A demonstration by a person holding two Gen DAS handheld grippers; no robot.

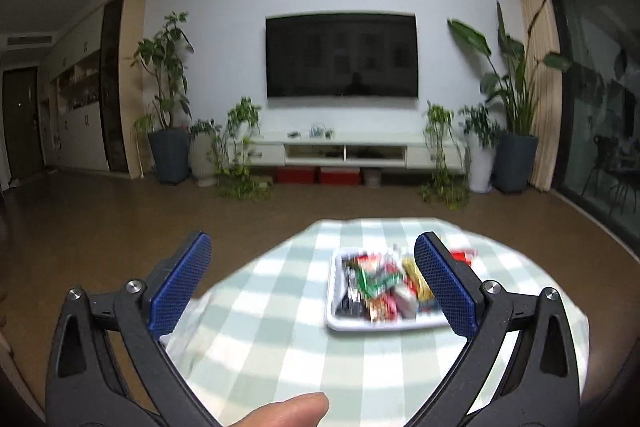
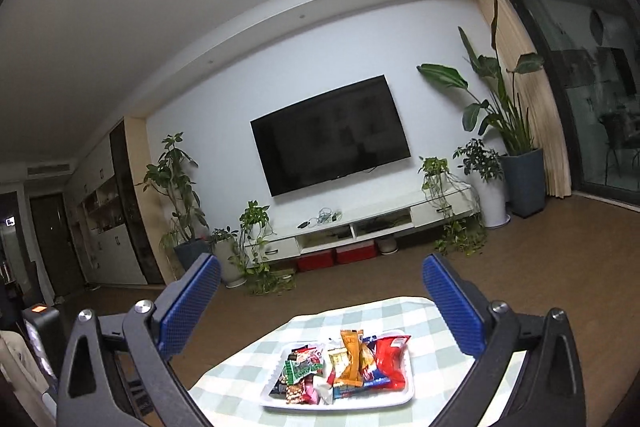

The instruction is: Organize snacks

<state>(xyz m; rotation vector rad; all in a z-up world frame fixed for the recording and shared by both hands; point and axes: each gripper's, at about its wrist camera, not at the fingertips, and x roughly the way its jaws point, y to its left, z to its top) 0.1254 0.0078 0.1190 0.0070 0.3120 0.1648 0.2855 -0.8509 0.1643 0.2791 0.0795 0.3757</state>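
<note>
A round desk [image 2: 248, 359] covered with a pale green and white checked cloth [image 1: 280, 339] sits closest, in a living room with a brown floor. At the bottom edge of the left wrist view a fingertip of the person [image 1: 296, 409] pokes in, just above the cloth. The left gripper [image 1: 312, 287] has its blue-padded fingers [image 1: 182, 287] spread wide with nothing between them; they hang above the desk, touching nothing. The right gripper [image 2: 320, 307] is likewise spread wide and empty, held over the near side of the desk.

On the cloth rests a shallow white tray [image 2: 394, 397], and the snacks [image 2: 348, 367] lie heaped inside it: a green packet [image 2: 302, 371] toward the left, an orange one [image 2: 350, 359] in the middle, a red bag [image 2: 392, 359] at the right, with smaller wrapped pieces among them. In the left wrist view the tray [image 1: 332, 319] and its contents are blurred, and a red packet [image 1: 464, 255] shows beyond the right finger; whether it lies in the tray or on the cloth cannot be told.

Past the desk, the floor runs to a low white cabinet [image 2: 384, 215] against the far wall, with red boxes [image 2: 336, 257] beneath it. Potted plants [image 1: 168, 99] stand on either side. A dark television [image 1: 342, 55] hangs above the cabinet, and a curtain [image 1: 538, 79] and a glass door [image 2: 592, 47] close the right side.
</note>
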